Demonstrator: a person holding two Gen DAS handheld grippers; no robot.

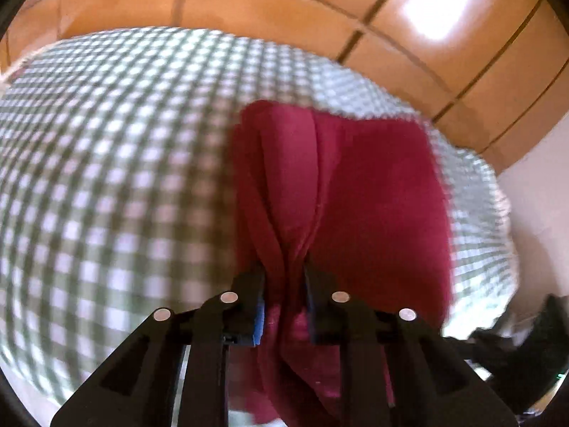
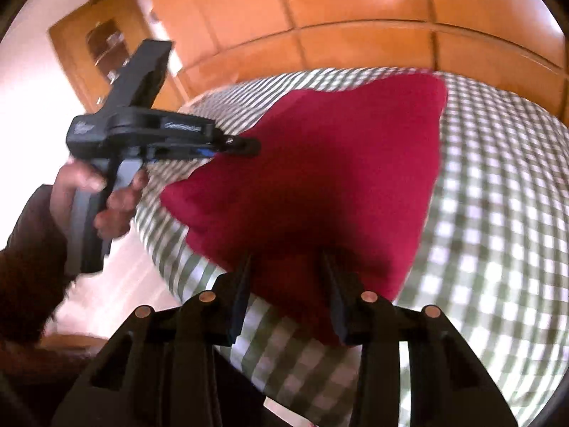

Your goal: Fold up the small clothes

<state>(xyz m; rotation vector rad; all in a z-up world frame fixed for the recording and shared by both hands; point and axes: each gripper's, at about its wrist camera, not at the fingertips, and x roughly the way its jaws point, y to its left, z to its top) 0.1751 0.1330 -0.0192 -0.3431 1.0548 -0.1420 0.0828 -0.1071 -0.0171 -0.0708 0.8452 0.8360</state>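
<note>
A dark red cloth (image 1: 373, 195) lies partly on the green-and-white checked cover (image 1: 106, 160). My left gripper (image 1: 286, 277) is shut on a bunched edge of it, and pleats run up from between the fingers. In the right wrist view the same left gripper (image 2: 245, 147) pinches the red cloth (image 2: 338, 163) at its left corner and holds that corner above the checked cover (image 2: 498, 213). My right gripper (image 2: 286, 267) has the near edge of the cloth filling the gap between its fingers, gripped there. The cloth stretches between the two grips.
Orange wooden cabinet doors (image 2: 355, 0) stand behind the covered surface, and a shelf unit (image 2: 106, 42) is at the far left. A person's hand (image 2: 106, 192) and dark sleeve (image 2: 28, 249) hold the left gripper's handle. The checked cover drops off at its left edge.
</note>
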